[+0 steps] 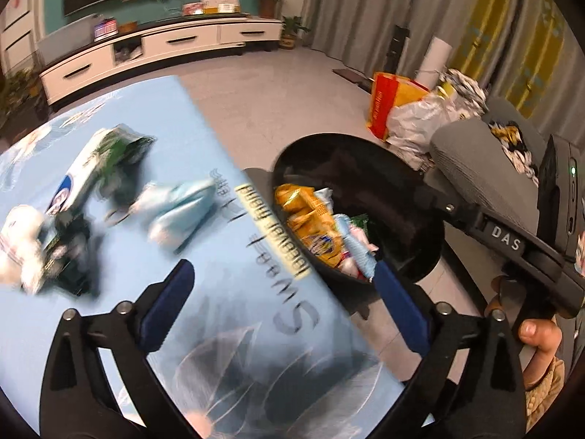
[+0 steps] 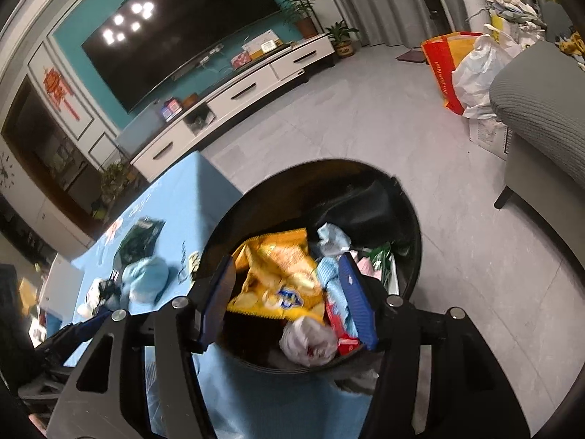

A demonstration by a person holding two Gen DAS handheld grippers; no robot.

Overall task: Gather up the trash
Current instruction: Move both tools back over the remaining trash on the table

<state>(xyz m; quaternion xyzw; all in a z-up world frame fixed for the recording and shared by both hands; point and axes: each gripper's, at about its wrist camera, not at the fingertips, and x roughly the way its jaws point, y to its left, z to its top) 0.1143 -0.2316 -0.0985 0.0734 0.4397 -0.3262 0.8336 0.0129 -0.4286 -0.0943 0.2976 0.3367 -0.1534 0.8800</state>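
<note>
A black round trash bin (image 1: pixel 409 183) (image 2: pixel 406 197) stands on the floor at the edge of the blue-clothed table (image 1: pixel 204 139) (image 2: pixel 175 190). It holds a yellow chip bag (image 1: pixel 310 216) (image 2: pixel 281 274) and several other wrappers. On the table lie a green-and-white package (image 1: pixel 106 157), a crumpled light-blue wrapper (image 1: pixel 175 208) (image 2: pixel 146 278) and white tissue (image 1: pixel 18 241). My left gripper (image 1: pixel 281 278) is open and empty over the table edge. My right gripper (image 2: pixel 289 274) is open and empty above the bin; it also shows in the left wrist view (image 1: pixel 512 234).
A grey sofa (image 2: pixel 541 109) stands right of the bin. A red-and-yellow bag (image 2: pixel 446 69) and a white plastic bag (image 2: pixel 475 73) sit on the floor behind it. A white TV cabinet (image 2: pixel 234 106) lines the far wall.
</note>
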